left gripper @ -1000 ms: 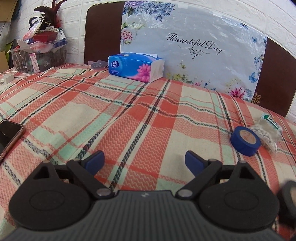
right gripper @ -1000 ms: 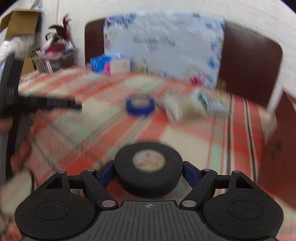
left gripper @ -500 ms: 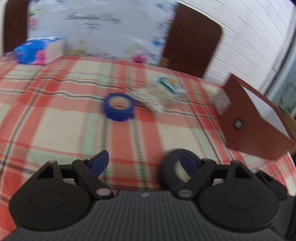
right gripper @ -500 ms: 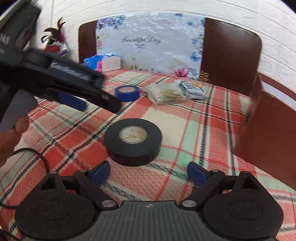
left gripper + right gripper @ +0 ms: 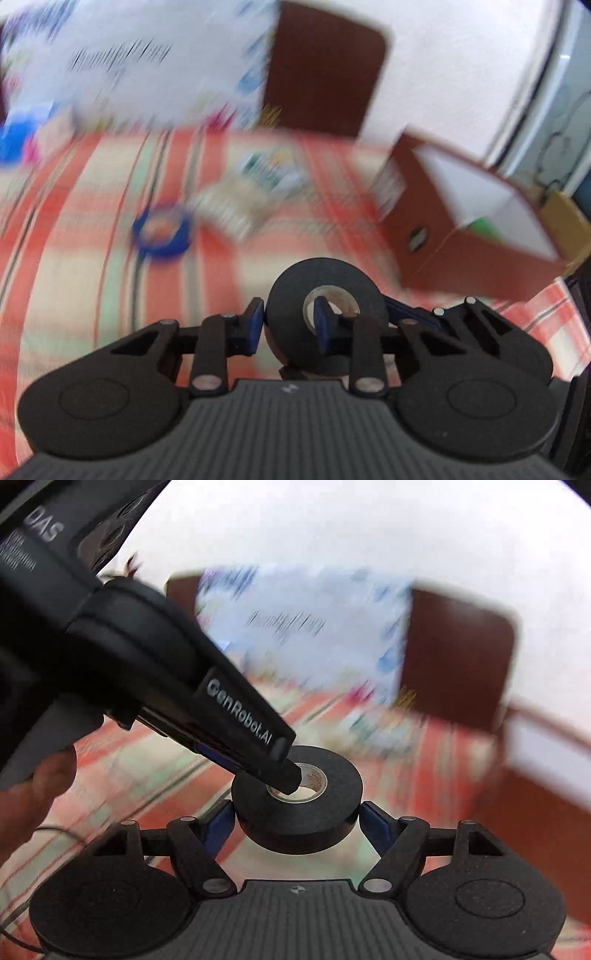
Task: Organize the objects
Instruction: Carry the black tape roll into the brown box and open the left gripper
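A black tape roll [image 5: 325, 295] [image 5: 297, 805] is held above the plaid table. My left gripper [image 5: 287, 325] is shut on the roll's wall, one finger outside and one in its core hole. In the right wrist view the left gripper's finger [image 5: 284, 775] pokes into the core. My right gripper [image 5: 297, 821] has its blue pads close on either side of the roll; contact is unclear. A blue tape roll [image 5: 162, 230] lies on the cloth further back, blurred.
A brown open box [image 5: 476, 236] with a white inside stands at the right. A bag of cotton swabs [image 5: 236, 206] and a small green-white pack [image 5: 269, 170] lie beyond the blue roll. A floral board and dark headboard [image 5: 325, 70] stand behind.
The left gripper swung right and closed on the black roll's wall. The right gripper, open behind the roll half a second ago, has narrowed around it. The roll is lifted off the cloth.
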Demonstrator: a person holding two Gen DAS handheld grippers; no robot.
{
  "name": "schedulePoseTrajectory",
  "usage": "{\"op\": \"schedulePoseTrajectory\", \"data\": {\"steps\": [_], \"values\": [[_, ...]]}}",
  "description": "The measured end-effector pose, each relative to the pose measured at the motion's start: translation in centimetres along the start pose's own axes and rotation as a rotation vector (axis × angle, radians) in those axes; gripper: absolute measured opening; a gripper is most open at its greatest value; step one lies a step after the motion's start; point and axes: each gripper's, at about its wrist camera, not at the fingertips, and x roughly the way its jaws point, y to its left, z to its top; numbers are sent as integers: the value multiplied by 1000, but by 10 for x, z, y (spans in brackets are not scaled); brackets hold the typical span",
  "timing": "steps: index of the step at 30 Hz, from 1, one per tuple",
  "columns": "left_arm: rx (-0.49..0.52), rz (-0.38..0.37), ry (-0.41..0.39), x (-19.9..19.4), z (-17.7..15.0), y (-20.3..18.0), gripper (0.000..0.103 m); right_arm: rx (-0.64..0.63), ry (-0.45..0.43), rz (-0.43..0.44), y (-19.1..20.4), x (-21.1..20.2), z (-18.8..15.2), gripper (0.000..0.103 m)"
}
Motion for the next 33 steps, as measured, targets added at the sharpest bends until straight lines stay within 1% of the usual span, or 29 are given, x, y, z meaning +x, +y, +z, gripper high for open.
{"op": "schedulePoseTrajectory", "data": {"steps": [3, 5, 7, 9, 11, 14, 18, 19, 20, 22, 24, 26, 29, 33], "values": [[86, -50, -88, -4, 31, -39, 32, -22, -94, -130, -27, -16, 15, 74], [124, -91, -108, 6, 51, -64, 31, -8, -128, -201, -52, -22, 22, 74], [148, -135, -109, 23, 69, -89, 31, 29, -136, -254, -80, -24, 24, 74], [174, -167, -94, 44, 81, -115, 31, 73, -119, -304, -108, -23, 22, 74], [200, -179, -68, 66, 90, -140, 31, 118, -91, -333, -136, -20, 18, 74], [262, -183, -40, 99, 95, -177, 31, 176, -47, -362, -172, -12, 10, 74], [303, -179, -18, 134, 102, -204, 31, 230, 15, -385, -208, 4, 3, 74], [311, -172, -20, 140, 104, -208, 32, 232, 22, -397, -214, 8, 1, 74], [321, -148, -32, 147, 105, -212, 32, 242, 21, -419, -218, 10, -1, 78], [347, -92, -46, 152, 106, -217, 34, 271, -13, -421, -222, 6, -3, 78], [348, -81, -44, 153, 108, -215, 37, 288, -28, -426, -221, 4, -5, 78], [357, -61, -45, 151, 106, -213, 40, 305, -30, -425, -217, 2, -9, 77], [387, -26, -57, 142, 101, -211, 40, 319, -29, -421, -207, -4, -13, 77], [393, -13, -76, 123, 93, -203, 41, 331, -53, -426, -193, -18, -13, 77]]}}
